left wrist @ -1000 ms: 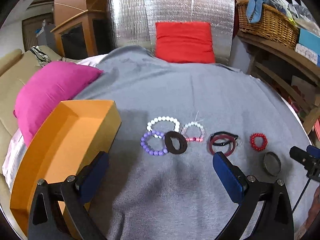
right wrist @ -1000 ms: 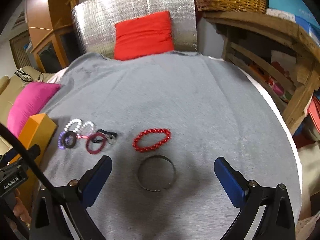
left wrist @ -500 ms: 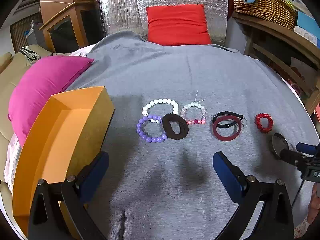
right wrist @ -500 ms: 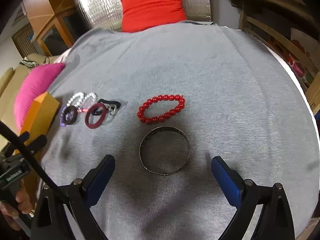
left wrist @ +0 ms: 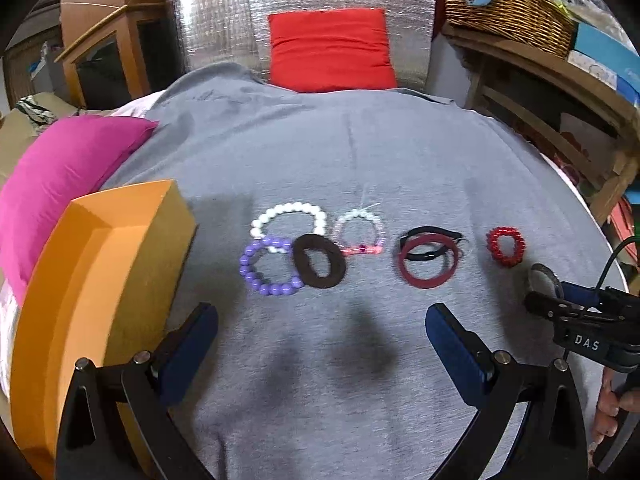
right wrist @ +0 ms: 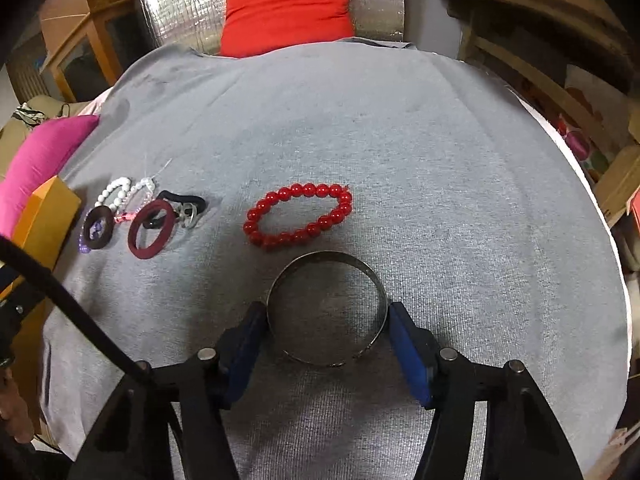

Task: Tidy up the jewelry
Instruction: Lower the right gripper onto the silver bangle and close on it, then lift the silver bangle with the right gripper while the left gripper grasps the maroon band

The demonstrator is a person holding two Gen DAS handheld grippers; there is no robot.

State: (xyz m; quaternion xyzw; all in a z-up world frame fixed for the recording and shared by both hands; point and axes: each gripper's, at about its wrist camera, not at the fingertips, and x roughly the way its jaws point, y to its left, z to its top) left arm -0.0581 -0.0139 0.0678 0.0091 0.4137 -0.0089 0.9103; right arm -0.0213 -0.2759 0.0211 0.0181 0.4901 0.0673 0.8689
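Left wrist view: the left gripper (left wrist: 320,344) hangs over a grey cloth (left wrist: 360,152), its blue fingers wide apart with nothing between them. An open orange box (left wrist: 92,280) sits on the cloth just beside the left finger. Beyond the fingers lies a row of jewelry. A white bead bracelet (left wrist: 288,220) overlaps a purple bead bracelet (left wrist: 268,268), and a dark brown ring (left wrist: 319,261) lies across both. A clear bead bracelet (left wrist: 360,232) comes next, then a maroon ring (left wrist: 426,262) lying over a black band (left wrist: 430,236), then a red bead bracelet (left wrist: 506,246). At the far right the right gripper (left wrist: 560,300) meets a metal bangle (left wrist: 542,274), mostly hidden behind it. A pink cushion (left wrist: 60,176) lies left of the box, and a red cushion (left wrist: 330,50) stands at the far edge.

Right wrist view: the right gripper (right wrist: 326,324) has just been closing, and its two blue pads now press on opposite sides of the metal bangle (right wrist: 326,258), which lies flat on the cloth (right wrist: 400,140). The red bead bracelet (right wrist: 300,216) lies just beyond the bangle, apart from it. The remaining jewelry is bunched at the left, near the corner of the box (right wrist: 44,216).
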